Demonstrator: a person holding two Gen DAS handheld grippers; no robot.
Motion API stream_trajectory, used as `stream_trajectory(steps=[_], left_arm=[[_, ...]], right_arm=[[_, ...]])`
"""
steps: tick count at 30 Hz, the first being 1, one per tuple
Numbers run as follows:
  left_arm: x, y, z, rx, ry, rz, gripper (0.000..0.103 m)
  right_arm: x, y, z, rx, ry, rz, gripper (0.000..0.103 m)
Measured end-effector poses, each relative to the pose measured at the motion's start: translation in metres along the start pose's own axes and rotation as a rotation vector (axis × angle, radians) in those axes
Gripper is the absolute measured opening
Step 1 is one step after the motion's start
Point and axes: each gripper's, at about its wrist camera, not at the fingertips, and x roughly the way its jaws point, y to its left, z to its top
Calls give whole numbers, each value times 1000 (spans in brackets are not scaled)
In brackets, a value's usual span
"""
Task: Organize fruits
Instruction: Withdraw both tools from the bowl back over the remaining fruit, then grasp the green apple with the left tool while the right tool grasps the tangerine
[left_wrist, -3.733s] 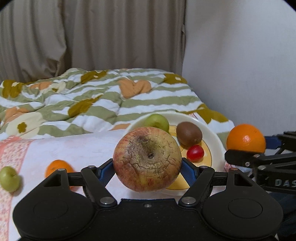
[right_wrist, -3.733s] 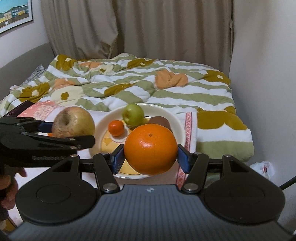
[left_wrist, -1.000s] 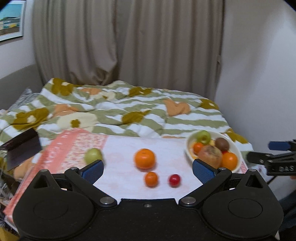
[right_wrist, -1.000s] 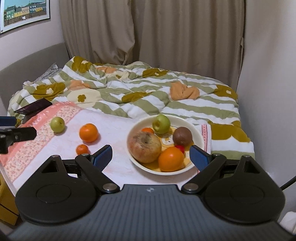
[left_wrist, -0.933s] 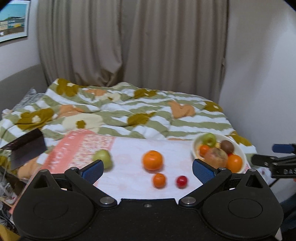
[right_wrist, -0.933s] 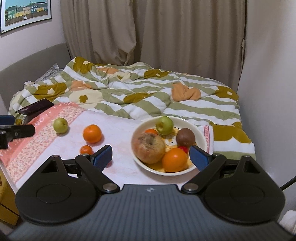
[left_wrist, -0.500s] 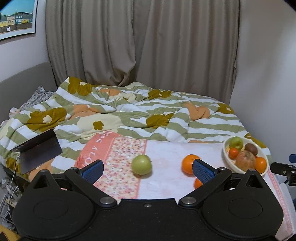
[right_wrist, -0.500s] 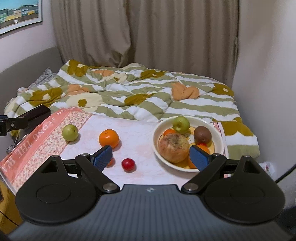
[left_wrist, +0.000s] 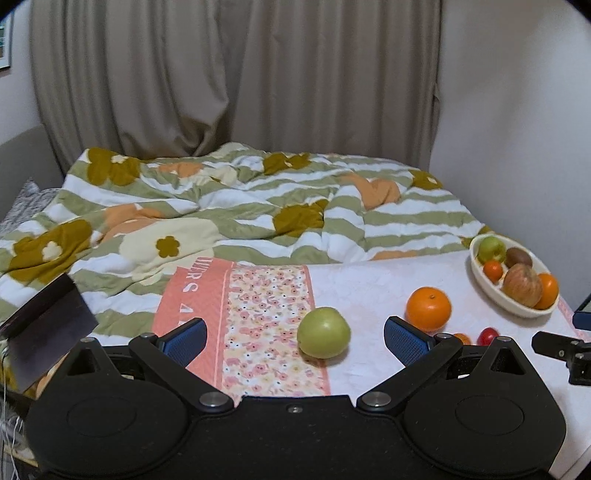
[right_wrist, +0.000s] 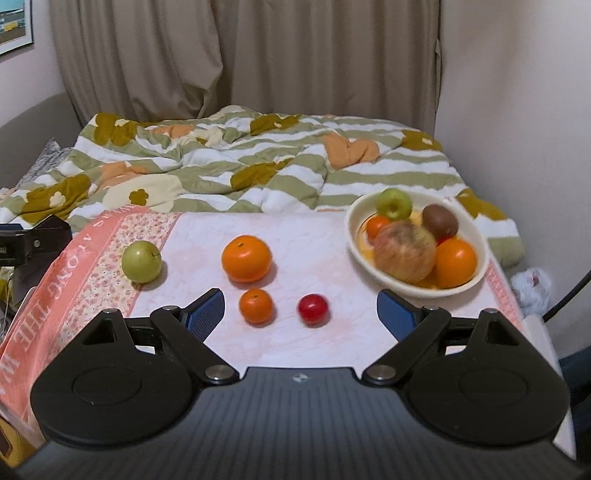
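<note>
A white bowl (right_wrist: 476, 236) at the table's right holds a wrinkled apple (right_wrist: 404, 249), an orange (right_wrist: 456, 262), a kiwi (right_wrist: 439, 220), a green apple (right_wrist: 393, 203) and a small orange fruit (right_wrist: 376, 226); the bowl also shows in the left wrist view (left_wrist: 517, 306). Loose on the cloth lie a green apple (left_wrist: 324, 332) (right_wrist: 142, 261), a large orange (right_wrist: 246, 258) (left_wrist: 428, 308), a small orange (right_wrist: 256, 305) and a red tomato (right_wrist: 313, 308). My left gripper (left_wrist: 293, 338) is open, the green apple just ahead between its fingers. My right gripper (right_wrist: 301, 312) is open above the small orange and tomato.
A pink floral cloth (left_wrist: 258, 317) covers the table's left part. A striped flowered quilt (right_wrist: 258, 166) lies on the bed behind. A dark flat object (left_wrist: 44, 325) sits at the left edge. A curtain and a white wall stand at the back and right.
Both grippers released the apple and orange into the bowl, opened, pulled back and swung left. The left one now faces the green apple, the right one the small orange and tomato.
</note>
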Motion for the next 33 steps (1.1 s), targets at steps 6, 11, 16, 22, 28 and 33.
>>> stream_trajectory(steps=[6, 11, 16, 22, 28, 33], left_arm=[[36, 6, 0, 37, 27, -38, 103], [63, 4, -3, 61, 48, -71, 103], [90, 0, -5, 58, 70, -102, 101], [113, -5, -12, 71, 112, -120, 90], [124, -9, -15, 70, 135, -133, 71], [124, -13, -16, 83, 141, -148, 62]], right_arm=[[32, 24, -14, 10, 33, -15, 103], [59, 35, -22, 8, 54, -10, 102], [81, 40, -29, 2, 68, -3, 94], [98, 42, -31, -7, 80, -4, 87], [106, 44, -31, -16, 87, 12, 79], [109, 45, -31, -23, 85, 5, 73]])
